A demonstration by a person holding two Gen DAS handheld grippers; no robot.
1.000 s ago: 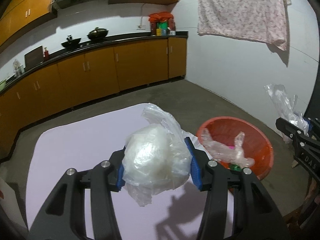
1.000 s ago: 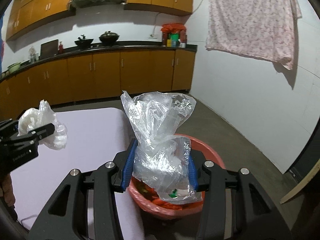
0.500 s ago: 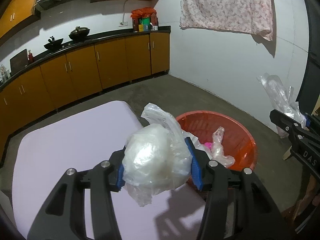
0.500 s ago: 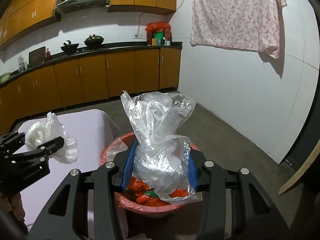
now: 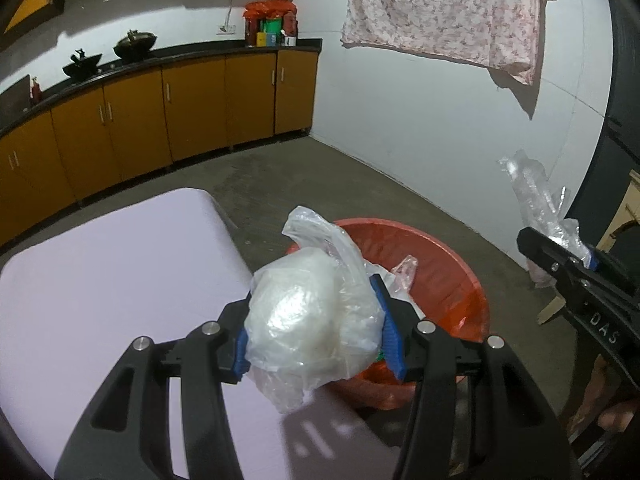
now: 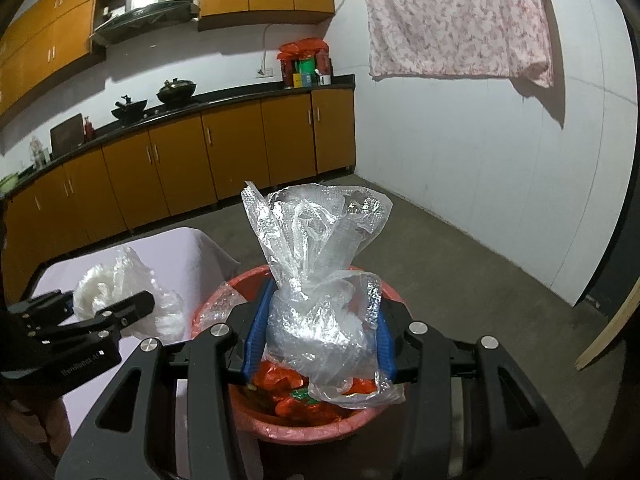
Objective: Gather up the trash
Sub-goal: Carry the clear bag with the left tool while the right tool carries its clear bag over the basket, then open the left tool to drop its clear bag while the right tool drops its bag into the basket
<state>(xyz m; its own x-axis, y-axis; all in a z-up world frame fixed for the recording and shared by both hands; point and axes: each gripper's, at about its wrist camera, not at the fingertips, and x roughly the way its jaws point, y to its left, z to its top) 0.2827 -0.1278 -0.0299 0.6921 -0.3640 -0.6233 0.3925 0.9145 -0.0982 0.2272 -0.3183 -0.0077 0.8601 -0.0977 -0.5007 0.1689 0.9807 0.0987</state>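
Trash comes in two bundles here, one per hand. The left tongs (image 5: 316, 332) are clamped on a white crumpled plastic wad (image 5: 312, 320), its blue pads pressing each side so the soft lump bulges between them; it hangs over the near right corner of the lilac bench (image 5: 100, 280), just short of the red basin (image 5: 440, 264) on the floor. The right tongs (image 6: 320, 340) are clamped on a clear bubble-wrap bag (image 6: 320, 280), gripped low at its fat part so the loose top stands upright, and it sits directly above the basin, which already holds orange wrappers (image 6: 288, 392) and a clear film scrap. Both bundles are probably squeezed at their bulk because thin film would slip otherwise. Judging by position, the right load looks ready to drop; the left likely needs carrying further right first.
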